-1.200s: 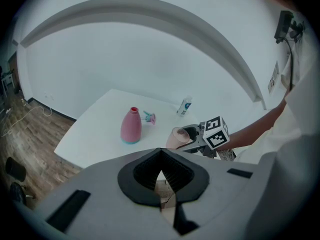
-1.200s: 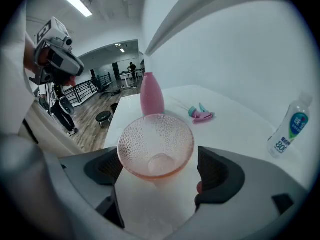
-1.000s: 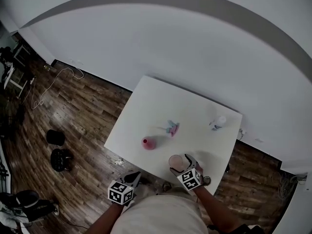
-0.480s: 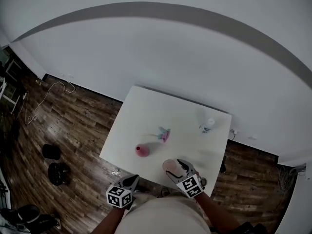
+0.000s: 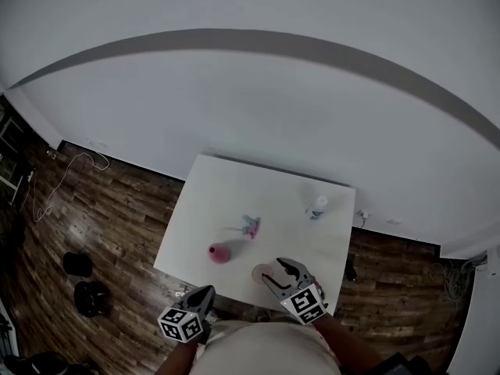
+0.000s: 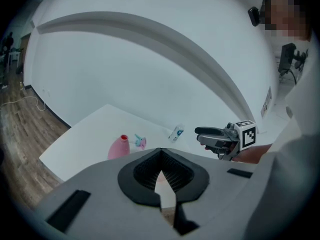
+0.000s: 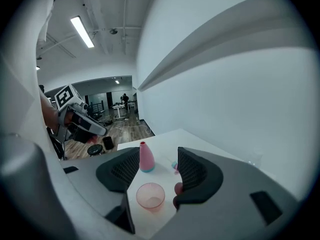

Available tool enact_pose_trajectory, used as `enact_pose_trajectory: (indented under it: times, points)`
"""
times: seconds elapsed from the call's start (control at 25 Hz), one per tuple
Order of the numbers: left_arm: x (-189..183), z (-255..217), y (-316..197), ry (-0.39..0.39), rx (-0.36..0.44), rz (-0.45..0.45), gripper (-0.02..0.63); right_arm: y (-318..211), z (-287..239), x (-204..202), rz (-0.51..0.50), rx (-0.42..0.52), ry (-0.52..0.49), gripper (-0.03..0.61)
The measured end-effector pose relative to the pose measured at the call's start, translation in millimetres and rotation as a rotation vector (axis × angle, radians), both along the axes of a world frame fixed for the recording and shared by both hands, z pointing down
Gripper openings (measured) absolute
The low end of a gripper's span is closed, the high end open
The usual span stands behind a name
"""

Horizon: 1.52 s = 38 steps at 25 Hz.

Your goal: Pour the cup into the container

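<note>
The person stands at the six o'clock side of the white table (image 5: 234, 190), a gripper in each hand, both held up off the tabletop. The right gripper (image 5: 275, 274) hangs over the near edge. Its jaws have just been closing and now stand partly apart, pressing on nothing. The translucent pink cup (image 5: 261, 273) sits upright on the table below and just ahead of them, at about six o'clock from the table's middle. In the right gripper view it shows lower down, framed by the two pads and touching neither. The pink container (image 5: 219, 252), bottle-shaped with a red mouth, stands upright near eight o'clock, apart from the cup. A small teal and pink thing (image 5: 250, 226) lies near the middle, and a small white bottle (image 5: 316, 206) stands at two o'clock. The left gripper (image 5: 206, 291) hovers just off the near edge at about seven o'clock, its jaws drawn together with nothing in them
</note>
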<state>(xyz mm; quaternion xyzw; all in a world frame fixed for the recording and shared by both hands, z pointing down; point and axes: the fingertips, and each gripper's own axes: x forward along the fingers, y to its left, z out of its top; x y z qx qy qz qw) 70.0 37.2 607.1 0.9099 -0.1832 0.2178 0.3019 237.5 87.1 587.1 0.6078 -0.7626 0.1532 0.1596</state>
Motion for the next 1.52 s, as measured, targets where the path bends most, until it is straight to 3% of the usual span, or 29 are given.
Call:
enact_pose_trajectory:
  times: [0.36,0.68,0.96,1.12,1.52]
  points:
    - [6,-47,-11,0.115,0.051,-0.040,0.009,-2,-69,8,0.041,0.104,0.026,0.243]
    - [14,-87,-3,0.189,0.115,-0.017,0.009,5,-116,-14,0.038,0.182,0.060,0.244]
    - [10,-99,2,0.170,0.262,-0.027,0.009,17,-135,-27,0.127,0.283,0.178,0.244]
    - [9,-90,4,0.156,0.246,-0.040,0.009,16,-126,-33,0.104,0.269,0.163,0.244]
    - [24,-71,30,0.137,0.220,0.057,0.009,10,-111,-38,0.071,0.235,0.144,0.243]
